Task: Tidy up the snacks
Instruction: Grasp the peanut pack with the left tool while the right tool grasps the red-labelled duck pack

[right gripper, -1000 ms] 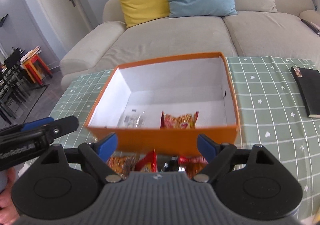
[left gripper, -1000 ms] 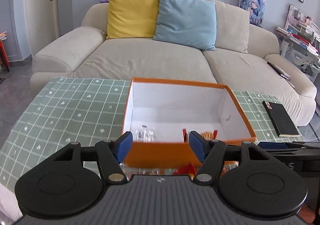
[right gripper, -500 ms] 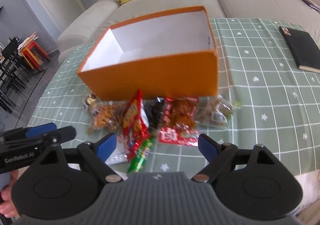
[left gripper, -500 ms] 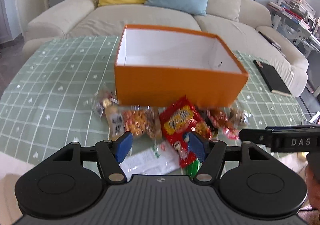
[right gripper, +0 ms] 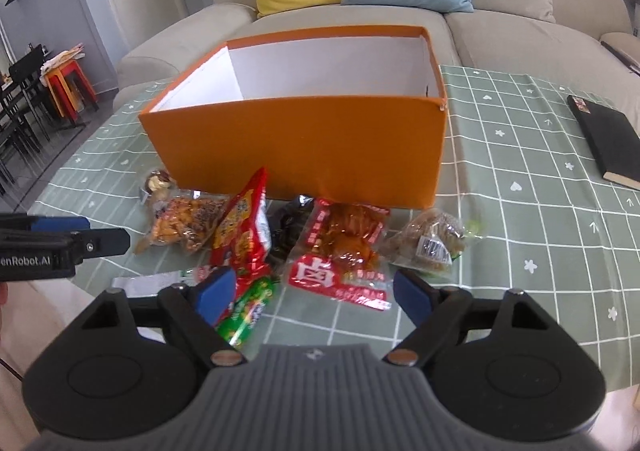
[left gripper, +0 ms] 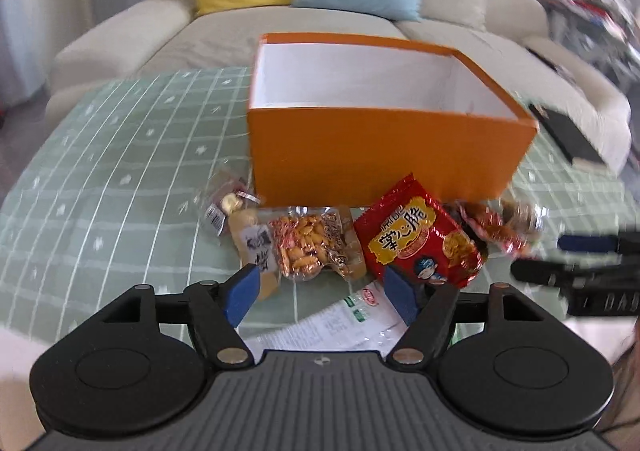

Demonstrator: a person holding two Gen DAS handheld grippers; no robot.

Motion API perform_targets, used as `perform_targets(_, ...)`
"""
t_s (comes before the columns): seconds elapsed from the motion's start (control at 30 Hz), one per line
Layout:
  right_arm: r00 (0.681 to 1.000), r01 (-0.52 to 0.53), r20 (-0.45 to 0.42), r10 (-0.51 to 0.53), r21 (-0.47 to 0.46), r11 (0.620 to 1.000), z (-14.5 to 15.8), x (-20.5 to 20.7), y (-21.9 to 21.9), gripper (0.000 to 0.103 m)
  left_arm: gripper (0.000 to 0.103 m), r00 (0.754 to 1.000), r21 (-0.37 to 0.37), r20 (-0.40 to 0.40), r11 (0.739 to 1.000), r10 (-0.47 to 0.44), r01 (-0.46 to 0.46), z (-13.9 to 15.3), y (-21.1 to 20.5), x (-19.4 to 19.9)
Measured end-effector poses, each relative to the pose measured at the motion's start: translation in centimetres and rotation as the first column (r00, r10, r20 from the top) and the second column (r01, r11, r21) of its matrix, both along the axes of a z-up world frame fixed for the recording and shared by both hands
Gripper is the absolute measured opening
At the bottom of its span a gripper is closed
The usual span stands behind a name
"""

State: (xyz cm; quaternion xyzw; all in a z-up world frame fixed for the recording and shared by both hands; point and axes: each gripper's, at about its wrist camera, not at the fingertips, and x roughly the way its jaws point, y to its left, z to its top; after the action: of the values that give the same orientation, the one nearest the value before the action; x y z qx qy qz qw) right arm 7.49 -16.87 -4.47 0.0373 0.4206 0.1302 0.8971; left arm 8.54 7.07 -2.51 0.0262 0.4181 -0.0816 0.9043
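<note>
Both grippers have dropped from over the orange box [right gripper: 296, 139] down to the snack packets [right gripper: 340, 251] piled on the tablecloth [right gripper: 520, 211] right in front of it, left gripper [left gripper: 320, 291] and right gripper [right gripper: 308, 291] spread wide and empty, so I'm guessing next grab is coming.

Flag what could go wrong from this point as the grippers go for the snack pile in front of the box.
1. The snack packets overlap: the red crisp bag leans across the peanut packet, so a grasp may drag both.
2. The left gripper and right gripper, both open, hover close together and could collide.
3. The pile sits against the orange box; a push could shove the box.
</note>
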Motion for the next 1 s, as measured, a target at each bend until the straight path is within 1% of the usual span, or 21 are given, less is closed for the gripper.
perform_targets(0.07,1.0,0.01,-0.009,-0.01,-0.008,1.0,-0.3,0.3,-0.2,0.081,0.083,0.999,0.05,-0.004,0.998,-0.043,0.043,-0.5,-0.2,0.5)
perform_targets(0.13,1.0,0.015,-0.013,-0.015,-0.017,1.0,-0.6,0.6,-0.3,0.081,0.083,0.998,0.123,-0.005,0.99,-0.065,0.065,-1.0,-0.3,0.8)
perform_targets(0.23,1.0,0.018,-0.024,-0.019,-0.035,0.999,-1.2,1.0,-0.3,0.081,0.083,0.995,0.232,-0.014,0.968,-0.097,0.098,-2.0,-0.8,1.2)
perform_targets(0.33,1.0,0.015,-0.026,-0.016,-0.06,0.998,-1.8,1.2,-0.2,0.08,0.083,0.993,0.301,-0.038,0.946,-0.116,0.122,-3.2,-1.1,1.7)
perform_targets(0.4,0.999,0.012,-0.031,-0.014,-0.067,0.998,-2.1,1.5,-0.1,0.079,0.083,0.991,0.322,-0.05,0.937,-0.125,0.134,-4.0,-1.2,2.0)
perform_targets(0.5,0.998,0.031,-0.048,-0.033,-0.034,0.999,-2.4,2.0,-0.4,0.079,0.081,0.989,0.338,-0.052,0.93,-0.135,0.145,-4.9,-1.3,2.5)
perform_targets(0.67,0.997,0.055,-0.061,-0.055,-0.001,0.998,-2.5,3.4,-0.5,0.079,0.081,0.983,0.4,-0.046,0.898,-0.179,0.182,-5.9,-2.2,3.1)
perform_targets(0.8,0.994,0.067,-0.084,-0.066,0.01,0.998,-2.9,4.6,-0.4,0.079,0.081,0.978,0.427,-0.046,0.881,-0.203,0.203,-6.5,-2.6,3.6)
perform_targets(0.87,0.993,0.07,-0.093,-0.068,0.016,0.997,-3.2,5.1,-0.4,0.077,0.081,0.976,0.446,-0.029,0.871,-0.215,0.206,-6.7,-2.8,3.6)
perform_targets(0.93,0.992,0.072,-0.101,-0.07,0.016,0.997,-3.4,5.5,-0.2,0.076,0.081,0.975,0.455,-0.019,0.866,-0.222,0.206,-6.9,-2.9,4.0)
perform_targets(0.97,0.992,0.069,-0.104,-0.067,0.015,0.997,-3.5,5.7,-0.1,0.076,0.08,0.974,0.455,-0.015,0.866,-0.225,0.207,-6.9,-3.0,4.1)
perform_targets(1.0,0.993,0.064,-0.105,-0.062,0.014,0.998,-3.6,5.7,0.1,0.076,0.075,0.973,0.454,-0.011,0.866,-0.229,0.209,-6.9,-3.1,4.2)
